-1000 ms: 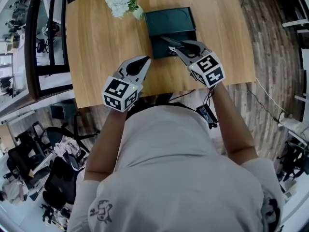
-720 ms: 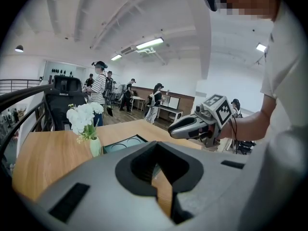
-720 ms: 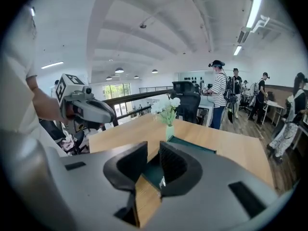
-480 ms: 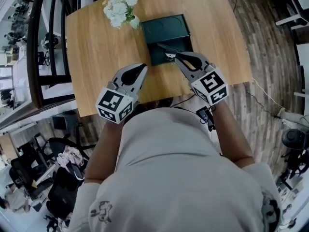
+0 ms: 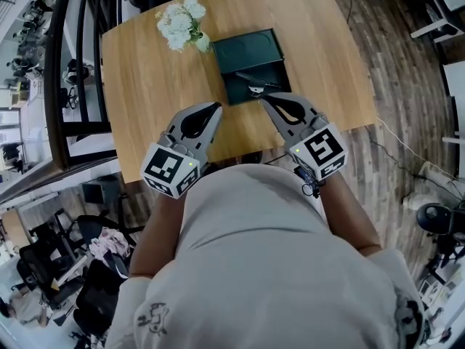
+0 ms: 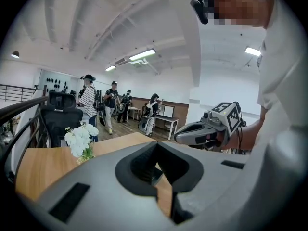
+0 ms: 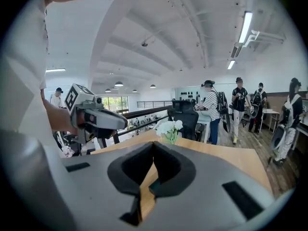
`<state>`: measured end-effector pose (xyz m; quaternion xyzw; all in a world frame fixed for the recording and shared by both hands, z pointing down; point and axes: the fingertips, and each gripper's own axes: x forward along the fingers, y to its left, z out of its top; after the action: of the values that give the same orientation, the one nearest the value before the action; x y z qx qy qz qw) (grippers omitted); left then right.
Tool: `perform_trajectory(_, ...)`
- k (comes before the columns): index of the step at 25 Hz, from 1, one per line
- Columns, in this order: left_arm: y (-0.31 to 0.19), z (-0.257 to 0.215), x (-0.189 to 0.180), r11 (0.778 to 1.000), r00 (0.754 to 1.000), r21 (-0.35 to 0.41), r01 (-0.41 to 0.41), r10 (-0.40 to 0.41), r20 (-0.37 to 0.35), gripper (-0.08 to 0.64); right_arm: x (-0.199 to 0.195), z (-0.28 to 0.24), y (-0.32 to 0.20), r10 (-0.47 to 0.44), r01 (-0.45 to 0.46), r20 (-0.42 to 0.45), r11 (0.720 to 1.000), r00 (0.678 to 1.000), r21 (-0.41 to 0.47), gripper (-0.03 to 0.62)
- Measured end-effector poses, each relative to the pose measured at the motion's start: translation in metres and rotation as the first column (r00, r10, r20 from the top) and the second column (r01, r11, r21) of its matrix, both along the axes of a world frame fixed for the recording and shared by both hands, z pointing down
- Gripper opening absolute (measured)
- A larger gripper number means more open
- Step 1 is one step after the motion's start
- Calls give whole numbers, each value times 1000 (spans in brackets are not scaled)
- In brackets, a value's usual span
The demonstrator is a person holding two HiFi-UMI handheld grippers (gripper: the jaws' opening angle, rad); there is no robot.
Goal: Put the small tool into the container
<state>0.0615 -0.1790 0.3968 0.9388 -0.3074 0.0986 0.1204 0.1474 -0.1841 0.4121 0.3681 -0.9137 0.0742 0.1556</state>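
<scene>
A dark green container lies open on the wooden table. The small metal tool rests in its near half. In the head view my right gripper hovers just short of the container's near edge. Its jaws have just been closing and now meet with nothing between them. My left gripper hangs to the left of the container, also shut and empty. From each gripper view the jaws touch at the tips, and the other gripper shows alongside.
A bunch of white flowers stands at the container's far left corner, also seen as flowers. The table's near edge runs under both grippers. A railing borders the left. Several people stand in the room beyond.
The right gripper's jaws have closed and drawn back from the container, leaving the tool inside. Both grippers have risen towards the camera.
</scene>
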Motion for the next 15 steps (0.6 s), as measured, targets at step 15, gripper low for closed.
perform_trajectory(15,33,-10,-9,1000,1000,7,6,-6,0,5,-11,-24,29,-19,16,44,998,999,60,5)
